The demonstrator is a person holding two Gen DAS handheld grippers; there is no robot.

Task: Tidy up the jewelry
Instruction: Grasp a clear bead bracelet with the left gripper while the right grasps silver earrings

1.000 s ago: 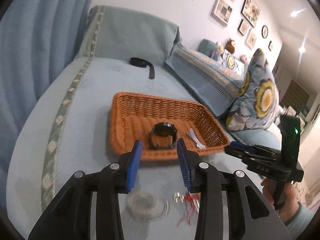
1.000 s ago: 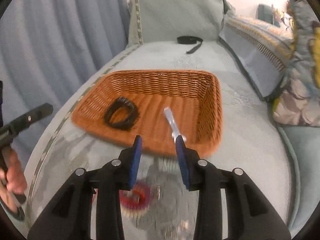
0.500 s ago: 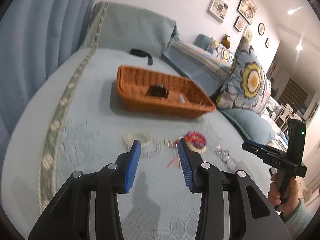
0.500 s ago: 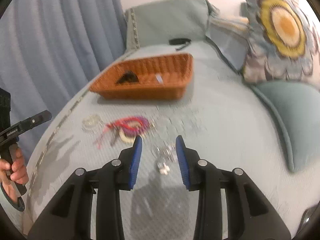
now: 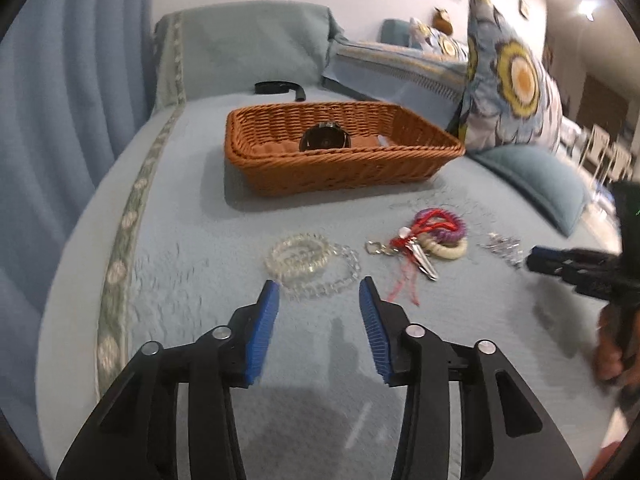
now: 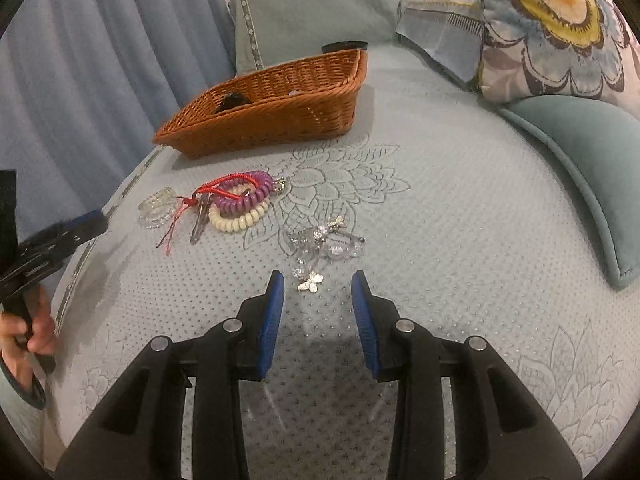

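We hold two grippers over the pale blue bedspread [image 6: 460,208]. Our left gripper [image 5: 319,294] hangs with its two blue pads spread wide and nothing between them, just short of the clear bead bracelets [image 5: 310,260] (two loops, as far as we can count through the blur). Our right gripper [image 6: 318,284] is likewise wide and empty, its pads either side of the silver butterfly charm [image 6: 311,282] at the near end of the crystal jewelry cluster [image 6: 328,240]. Between those two piles lie two coil bands, one purple [image 6: 244,192] and one cream [image 6: 240,218], with a red cord [image 6: 208,192] and keys [image 6: 200,220] touching them. One wicker basket [image 5: 332,164] stands well beyond, holding one black watch [image 5: 325,141] and a pale small piece we cannot identify.
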